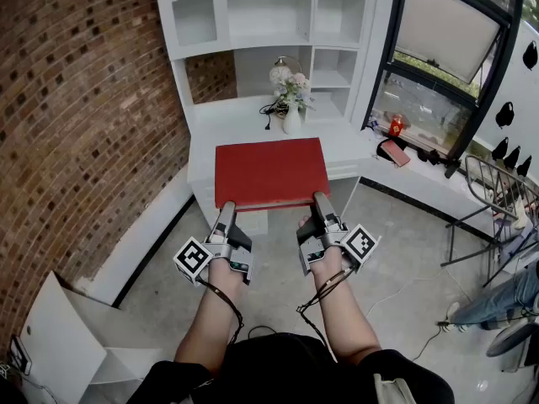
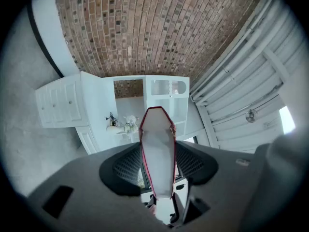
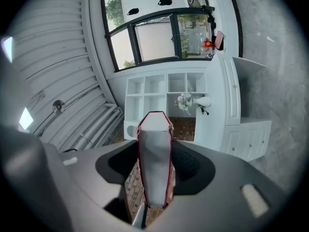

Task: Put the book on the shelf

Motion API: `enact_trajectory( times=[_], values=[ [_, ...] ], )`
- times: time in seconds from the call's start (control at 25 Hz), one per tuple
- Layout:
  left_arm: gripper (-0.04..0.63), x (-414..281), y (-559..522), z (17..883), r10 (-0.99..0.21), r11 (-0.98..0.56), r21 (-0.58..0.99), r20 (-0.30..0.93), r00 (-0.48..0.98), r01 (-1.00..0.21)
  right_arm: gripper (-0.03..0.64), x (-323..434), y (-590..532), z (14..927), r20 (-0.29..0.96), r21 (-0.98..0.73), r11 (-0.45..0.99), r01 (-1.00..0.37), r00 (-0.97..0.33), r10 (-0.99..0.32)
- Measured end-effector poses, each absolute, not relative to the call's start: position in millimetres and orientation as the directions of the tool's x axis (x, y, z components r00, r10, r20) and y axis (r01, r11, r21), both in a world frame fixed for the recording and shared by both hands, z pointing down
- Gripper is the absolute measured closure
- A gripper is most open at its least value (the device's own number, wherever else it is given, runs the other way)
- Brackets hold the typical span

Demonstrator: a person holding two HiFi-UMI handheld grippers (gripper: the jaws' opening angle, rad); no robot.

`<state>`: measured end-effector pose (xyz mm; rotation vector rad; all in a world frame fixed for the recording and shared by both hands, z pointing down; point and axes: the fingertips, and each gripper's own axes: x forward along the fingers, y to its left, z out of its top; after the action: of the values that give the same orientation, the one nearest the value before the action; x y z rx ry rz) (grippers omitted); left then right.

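A red hardcover book (image 1: 270,172) lies flat in the air in front of the white desk (image 1: 345,143), held by its near edge. My left gripper (image 1: 226,209) is shut on the book's near left corner, and my right gripper (image 1: 321,199) is shut on its near right corner. In the left gripper view the book (image 2: 158,151) shows edge-on, white pages with a red rim, pinched between the two dark pads. The right gripper view shows the same book edge (image 3: 154,163) clamped between its pads. The white shelf unit (image 1: 268,11) with open compartments rises behind the desk.
A white vase of flowers (image 1: 291,99) stands on the desk under the shelves. The brick wall (image 1: 76,116) runs along the left. A window sill with a red item (image 1: 395,127) and a pink book (image 1: 394,152) is at the right, with a metal rack (image 1: 497,196) beyond. A white cabinet (image 1: 59,335) sits low left.
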<state>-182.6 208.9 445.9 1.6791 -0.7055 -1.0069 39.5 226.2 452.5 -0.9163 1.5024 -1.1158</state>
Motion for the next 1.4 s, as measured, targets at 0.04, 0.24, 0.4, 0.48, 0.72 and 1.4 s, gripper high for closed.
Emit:
enact_trajectory(
  times=[0.04,0.24,0.4,0.48,0.72,1.4],
  values=[
    [0.377,-182.9,208.6,448.2,-0.834,-0.312,0.95,-0.281,0.475,0.014,0.394,39.9,225.8,452.1,-0.278,-0.958,0.286,-0.008,-0.206,-0.938],
    [0.377,-178.3,209.4,451.8,-0.844,-0.299,0.954,-0.273,0.461,0.018,0.391,44.8,224.5,448.8,-0.286,-0.956,0.294,-0.01,-0.21,-0.935],
    [0.377,-168.5,212.0,459.7,-0.845,-0.302,0.953,-0.272,0.46,0.008,0.391,56.3,227.6,453.5,-0.283,-0.956,0.292,-0.01,-0.216,-0.934],
    [0.377,-164.7,213.8,461.0,-0.848,-0.3,0.954,-0.269,0.456,0.005,0.391,60.3,228.2,455.9,-0.284,-0.956,0.293,-0.009,-0.22,-0.933],
    [0.377,-147.7,221.1,461.6,-0.851,-0.298,0.954,-0.271,0.45,0.012,0.391,75.6,229.4,460.1,-0.28,-0.957,0.289,-0.007,-0.23,-0.932],
    [0.376,-126.8,154.4,475.5,-0.831,-0.308,0.951,-0.288,0.476,0.038,0.39,95.9,173.1,467.4,-0.28,-0.954,0.296,-0.045,-0.213,-0.936]
  ],
)
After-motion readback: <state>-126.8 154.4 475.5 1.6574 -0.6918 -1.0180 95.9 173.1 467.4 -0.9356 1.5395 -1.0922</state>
